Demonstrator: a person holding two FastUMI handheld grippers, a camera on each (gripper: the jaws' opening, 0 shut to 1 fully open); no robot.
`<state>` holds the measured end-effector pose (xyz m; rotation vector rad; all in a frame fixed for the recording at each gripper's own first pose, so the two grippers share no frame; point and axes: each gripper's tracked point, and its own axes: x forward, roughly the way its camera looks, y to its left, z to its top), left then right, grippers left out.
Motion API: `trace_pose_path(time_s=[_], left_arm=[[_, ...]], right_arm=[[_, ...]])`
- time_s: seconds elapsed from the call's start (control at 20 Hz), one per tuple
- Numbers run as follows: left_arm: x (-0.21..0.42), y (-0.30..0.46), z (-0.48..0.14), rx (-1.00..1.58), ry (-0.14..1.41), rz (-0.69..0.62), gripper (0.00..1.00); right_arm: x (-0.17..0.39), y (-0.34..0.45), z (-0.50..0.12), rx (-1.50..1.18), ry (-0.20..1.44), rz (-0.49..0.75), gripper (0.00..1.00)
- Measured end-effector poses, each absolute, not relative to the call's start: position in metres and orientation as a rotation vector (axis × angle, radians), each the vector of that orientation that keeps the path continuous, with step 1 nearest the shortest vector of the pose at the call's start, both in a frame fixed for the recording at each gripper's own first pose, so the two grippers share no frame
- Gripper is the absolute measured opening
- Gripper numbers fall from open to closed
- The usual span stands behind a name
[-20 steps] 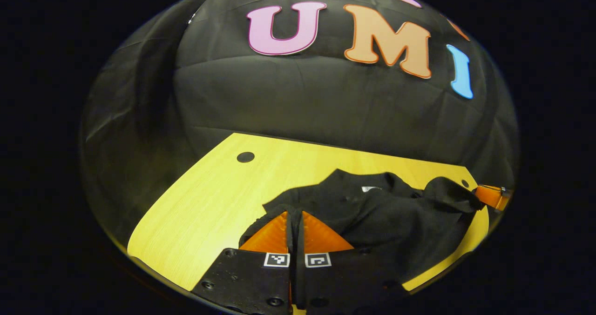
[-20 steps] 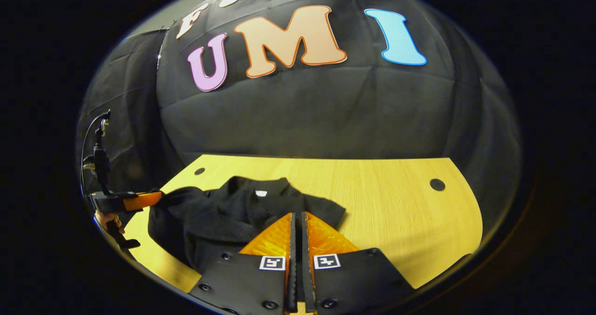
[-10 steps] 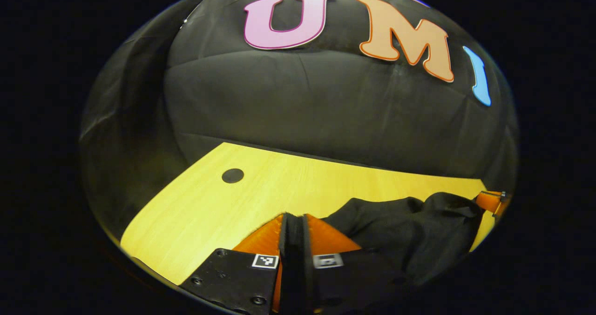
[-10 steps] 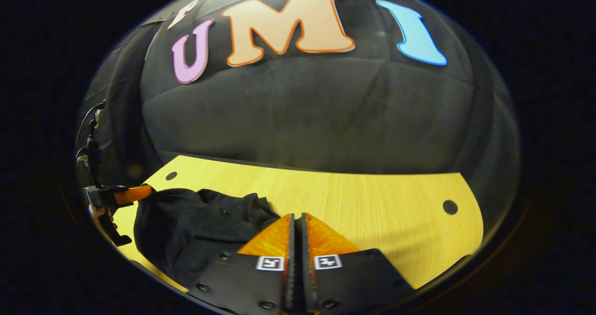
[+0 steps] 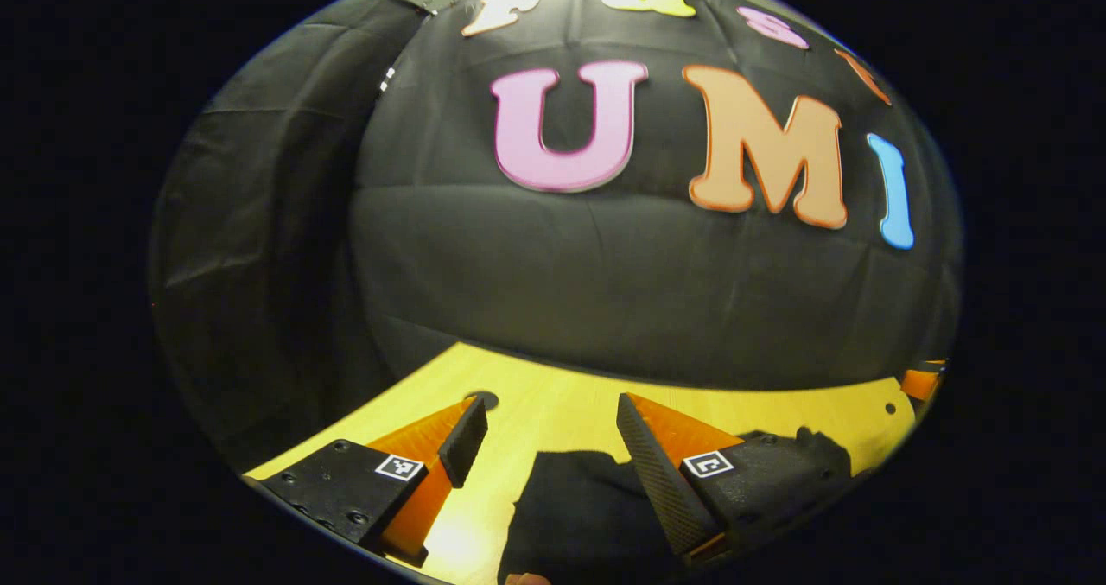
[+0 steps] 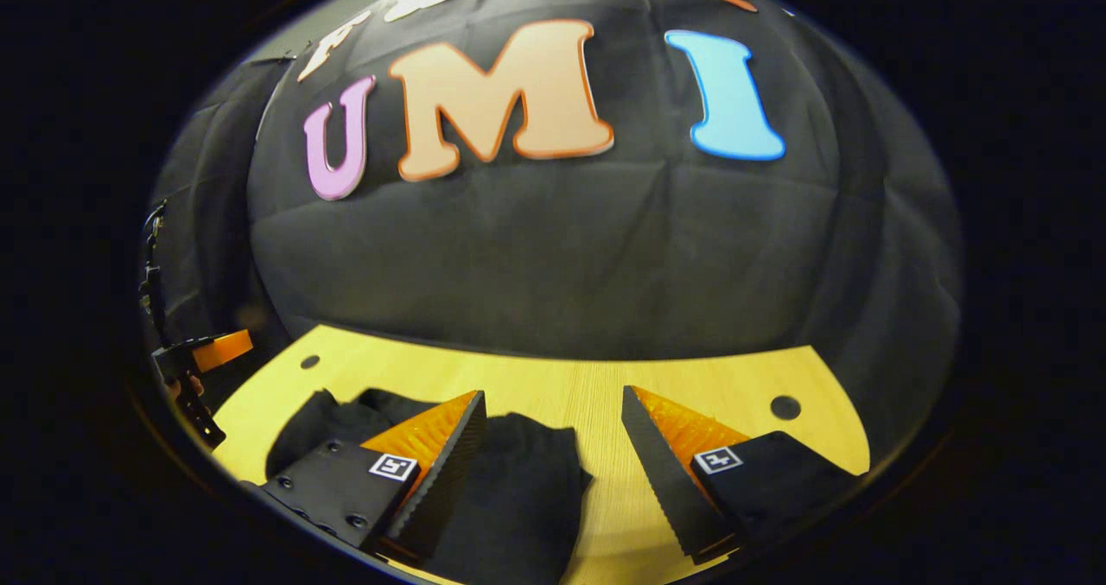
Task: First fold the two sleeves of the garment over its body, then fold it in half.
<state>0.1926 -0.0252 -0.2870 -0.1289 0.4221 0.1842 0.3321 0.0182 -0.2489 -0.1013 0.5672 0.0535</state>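
Observation:
The black garment (image 6: pixel 518 490) lies folded on the yellow wooden table (image 6: pixel 587 386), its far corner just past my right gripper's fingers. In the left gripper view the garment (image 5: pixel 579 516) lies below and between the fingers, with more of it bunched to the right. My left gripper (image 5: pixel 553 434) is open, with nothing held, above the garment's left part. My right gripper (image 6: pixel 553 416) is open too, over the garment's right edge, touching nothing I can see. The left gripper (image 6: pixel 203 360) appears far left in the right gripper view, with a hand behind it.
The table has small dark holes near its far corners (image 6: pixel 785 407) (image 6: pixel 309 362) (image 5: pixel 482 399). Bare tabletop stretches to the right of the garment in the right gripper view. The black booth wall (image 6: pixel 562 257) rises straight behind the table's far edge.
Both grippers were shut on the garment's cloth and carried it forward over the body. Now both have opened and let go, and the cloth lies on the table.

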Motion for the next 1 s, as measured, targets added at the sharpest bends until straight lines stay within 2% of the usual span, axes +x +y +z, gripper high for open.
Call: trace_pose_path(time_s=[0.05, 0.15, 0.3, 0.6, 0.75, 1.0], left_arm=[[0.19, -0.023, -0.254, -0.136, 0.355, 0.184, 0.93], [0.17, -0.031, -0.2, -0.143, 0.273, 0.154, 0.92], [0.109, -0.037, -0.165, -0.115, 0.254, 0.112, 0.93], [0.001, -0.026, -0.14, -0.072, 0.299, 0.114, 0.91], [-0.004, -0.015, -0.123, -0.101, 0.248, 0.132, 0.92], [0.013, -0.018, -0.11, -0.209, 0.199, 0.122, 0.93]], right_arm=[[0.322, 0.023, -0.221, -0.104, 0.511, 0.062, 0.98], [0.301, 0.034, -0.165, -0.111, 0.382, 0.094, 1.0], [0.243, 0.041, -0.117, -0.111, 0.277, 0.134, 0.99], [0.105, 0.085, -0.129, 0.065, 0.3, 0.234, 0.98], [0.075, 0.09, -0.119, 0.054, 0.284, 0.22, 0.98], [0.058, 0.109, -0.107, -0.03, 0.25, 0.252, 0.96]])
